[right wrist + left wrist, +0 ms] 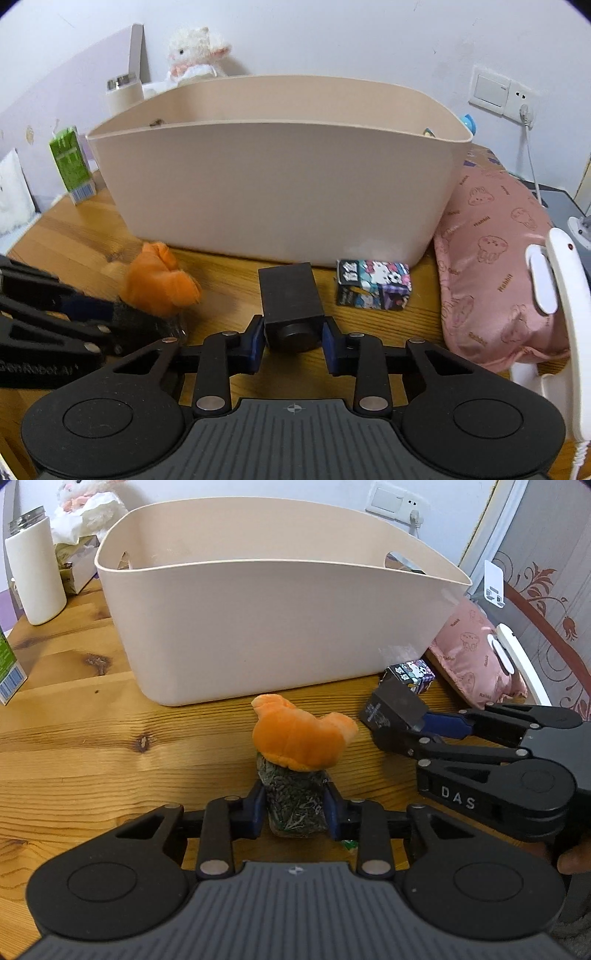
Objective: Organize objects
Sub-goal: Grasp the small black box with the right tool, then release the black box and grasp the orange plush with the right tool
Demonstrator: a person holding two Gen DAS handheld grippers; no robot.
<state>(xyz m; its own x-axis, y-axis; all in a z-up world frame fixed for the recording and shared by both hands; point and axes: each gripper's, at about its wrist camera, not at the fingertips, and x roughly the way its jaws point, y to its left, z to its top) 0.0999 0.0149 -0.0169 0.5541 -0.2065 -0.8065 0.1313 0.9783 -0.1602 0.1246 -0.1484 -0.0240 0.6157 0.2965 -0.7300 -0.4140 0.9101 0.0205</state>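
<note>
The left gripper (295,808) is pinching a clear packet of dark dried bits (293,805) with an orange plush toy (301,738) sitting on top, while the right gripper (293,341) is clamping a dark block (291,306). Both items are lying on the wooden table (92,746), just before the beige bin (280,627), probably gripped low for lifting over its near wall; a cartoon-printed box (373,288) is waiting near the bin's right corner.

Wooden tabletop (74,738) with knots spans the foreground. White wall (332,37) behind. Switch-and-socket plate (502,92) at 2 o'clock, plug inserted. Even lighting.
</note>
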